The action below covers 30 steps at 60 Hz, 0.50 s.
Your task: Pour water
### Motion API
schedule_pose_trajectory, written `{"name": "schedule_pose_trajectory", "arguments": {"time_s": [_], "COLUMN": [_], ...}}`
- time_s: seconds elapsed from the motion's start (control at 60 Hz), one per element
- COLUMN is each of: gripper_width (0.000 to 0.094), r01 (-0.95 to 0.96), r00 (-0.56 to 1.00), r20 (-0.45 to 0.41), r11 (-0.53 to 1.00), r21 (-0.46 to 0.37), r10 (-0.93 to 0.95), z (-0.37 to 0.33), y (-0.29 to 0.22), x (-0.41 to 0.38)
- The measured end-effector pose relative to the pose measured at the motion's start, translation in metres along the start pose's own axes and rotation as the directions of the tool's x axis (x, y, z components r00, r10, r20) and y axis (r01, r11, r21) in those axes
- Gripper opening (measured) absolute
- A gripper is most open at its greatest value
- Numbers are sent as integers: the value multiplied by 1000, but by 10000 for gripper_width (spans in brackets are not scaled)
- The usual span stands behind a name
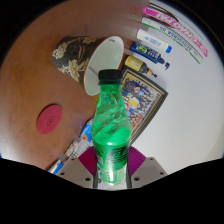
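Disc: red round disc (50, 120) lies flat on the pale table (30, 85), well left of the fingers.
Cup: patterned paper cup (88, 57) lies on its side beyond the bottle, its open white mouth turned toward the bottle cap; interior shows white, contents cannot be told.
Gripper: gripper (110, 168) points forward over the table, level with the bottle's lower body; both fingers press the bottle sides, pinching it, with the magenta pads (89, 160) showing at either flank.
Bottle: green plastic bottle (112, 125) stands upright between the fingers, green cap on, neck reaching up toward the cup's rim; liquid level cannot be told through the tinted wall.
Picture: framed decorated picture (145, 95) lies flat on the table just behind and right of the bottle.
Markers: row of markers and pens (165, 40) lies beyond the picture, well apart from the gripper.
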<state>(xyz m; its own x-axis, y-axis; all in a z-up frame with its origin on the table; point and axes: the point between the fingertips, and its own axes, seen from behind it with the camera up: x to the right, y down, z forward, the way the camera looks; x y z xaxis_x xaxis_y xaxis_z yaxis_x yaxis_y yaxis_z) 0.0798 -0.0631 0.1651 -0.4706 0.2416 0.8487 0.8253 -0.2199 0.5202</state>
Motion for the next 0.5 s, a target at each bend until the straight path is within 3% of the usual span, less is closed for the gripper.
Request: {"name": "schedule_pose_trajectory", "arguments": {"time_s": [0.25, 0.383, 0.5], "gripper_width": [373, 374, 371], "r01": [-108, -389, -686], "r00": [993, 917, 720], "r20": [40, 103, 165], "r11": [994, 921, 728], "r21": [13, 25, 15], "r10": [108, 385, 674], "z": [-7, -14, -23], "y": [-1, 8, 16], "x": [4, 14, 28]}}
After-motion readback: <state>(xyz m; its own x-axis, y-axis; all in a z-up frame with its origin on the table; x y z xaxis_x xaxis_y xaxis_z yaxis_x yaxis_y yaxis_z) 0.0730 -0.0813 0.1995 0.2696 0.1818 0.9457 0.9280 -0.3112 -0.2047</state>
